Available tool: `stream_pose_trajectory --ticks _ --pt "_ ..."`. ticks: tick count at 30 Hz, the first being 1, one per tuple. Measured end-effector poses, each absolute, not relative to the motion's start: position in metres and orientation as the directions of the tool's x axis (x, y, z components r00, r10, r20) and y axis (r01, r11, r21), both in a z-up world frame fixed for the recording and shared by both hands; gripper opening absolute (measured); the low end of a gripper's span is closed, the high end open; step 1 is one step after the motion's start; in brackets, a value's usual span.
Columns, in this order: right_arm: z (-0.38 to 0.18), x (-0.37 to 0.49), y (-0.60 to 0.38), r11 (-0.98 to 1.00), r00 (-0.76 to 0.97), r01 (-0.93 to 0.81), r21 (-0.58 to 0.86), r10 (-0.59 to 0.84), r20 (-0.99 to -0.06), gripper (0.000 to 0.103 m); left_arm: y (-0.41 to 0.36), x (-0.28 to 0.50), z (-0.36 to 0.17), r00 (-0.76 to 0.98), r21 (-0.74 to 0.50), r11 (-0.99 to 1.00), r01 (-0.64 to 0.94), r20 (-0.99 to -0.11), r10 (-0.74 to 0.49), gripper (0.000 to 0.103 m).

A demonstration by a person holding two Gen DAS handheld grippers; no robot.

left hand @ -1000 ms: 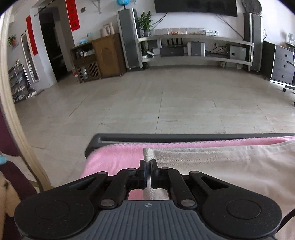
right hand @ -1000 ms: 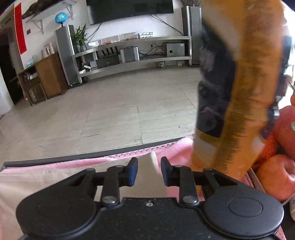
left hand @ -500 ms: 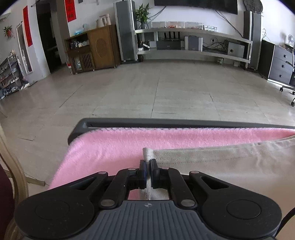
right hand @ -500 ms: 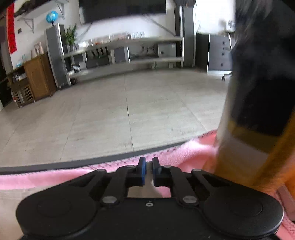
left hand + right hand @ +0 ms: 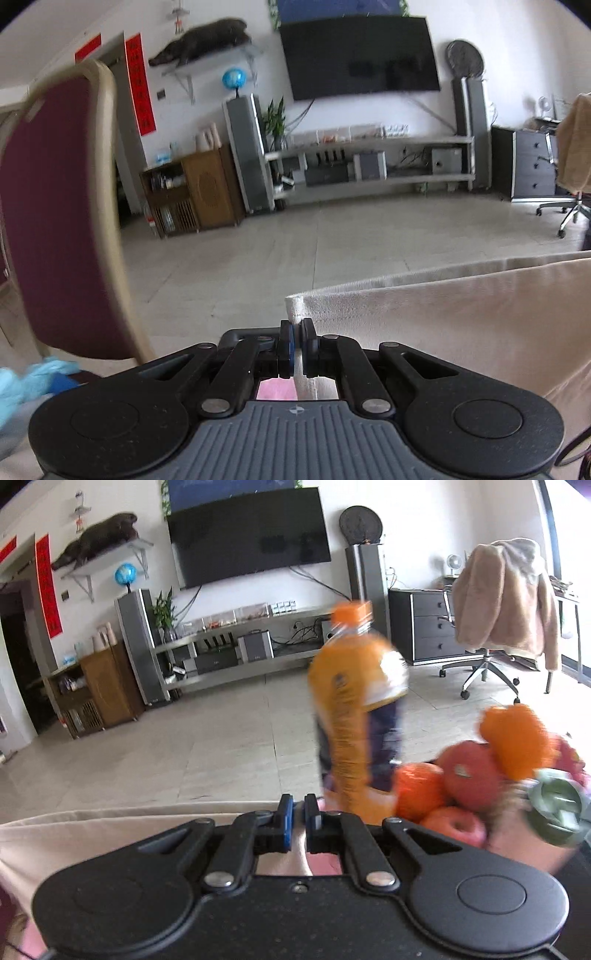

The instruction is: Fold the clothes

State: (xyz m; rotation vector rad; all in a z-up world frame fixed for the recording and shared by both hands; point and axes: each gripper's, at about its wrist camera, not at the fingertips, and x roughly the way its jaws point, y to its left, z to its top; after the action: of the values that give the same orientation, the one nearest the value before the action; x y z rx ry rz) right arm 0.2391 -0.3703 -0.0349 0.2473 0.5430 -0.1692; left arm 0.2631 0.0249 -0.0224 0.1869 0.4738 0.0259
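Observation:
A beige garment (image 5: pixel 461 325) hangs lifted, stretched between both grippers. My left gripper (image 5: pixel 297 328) is shut on its left corner, and the cloth spreads away to the right. In the right wrist view the same beige garment (image 5: pixel 92 823) runs off to the left, with my right gripper (image 5: pixel 298 805) shut on its other corner. A strip of pink towel (image 5: pixel 277 391) shows far below between the left fingers.
A maroon chair back (image 5: pixel 55 221) with a tan frame stands close on the left. An orange drink bottle (image 5: pixel 354 716), apples and oranges (image 5: pixel 465 775) crowd the right side near the right gripper. Light blue cloth (image 5: pixel 33 380) lies low left. Tiled floor lies beyond.
Both grippers rose and pulled back with the garment, lifting it off the pink towel. The right gripper's jaws closed on the garment's corner. The chair came into the left view.

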Motion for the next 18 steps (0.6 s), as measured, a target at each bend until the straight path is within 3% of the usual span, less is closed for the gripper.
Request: stream_pose_trajectory --ticks 3,7,14,18 --pt "-0.019 0.193 -0.385 0.948 0.834 0.226 0.224 -0.07 -0.547 0.006 0.023 0.21 -0.02 0.89 0.178 0.983 0.035 -0.454 0.051 0.005" --pt "-0.031 0.136 -0.383 0.93 0.789 0.246 0.273 -0.029 -0.614 0.006 0.02 0.141 -0.053 0.845 0.18 0.983 0.042 -0.531 0.061 0.005" --pt "-0.125 0.042 -0.371 0.879 0.701 0.324 0.349 0.025 -0.713 0.004 0.037 0.078 -0.128 0.731 0.1 0.993 -0.066 -0.672 0.116 0.005" --pt "-0.145 0.023 -0.379 0.852 0.695 0.364 0.376 0.021 -0.719 0.001 0.047 0.066 -0.132 0.706 0.075 0.993 -0.086 -0.699 0.114 0.006"
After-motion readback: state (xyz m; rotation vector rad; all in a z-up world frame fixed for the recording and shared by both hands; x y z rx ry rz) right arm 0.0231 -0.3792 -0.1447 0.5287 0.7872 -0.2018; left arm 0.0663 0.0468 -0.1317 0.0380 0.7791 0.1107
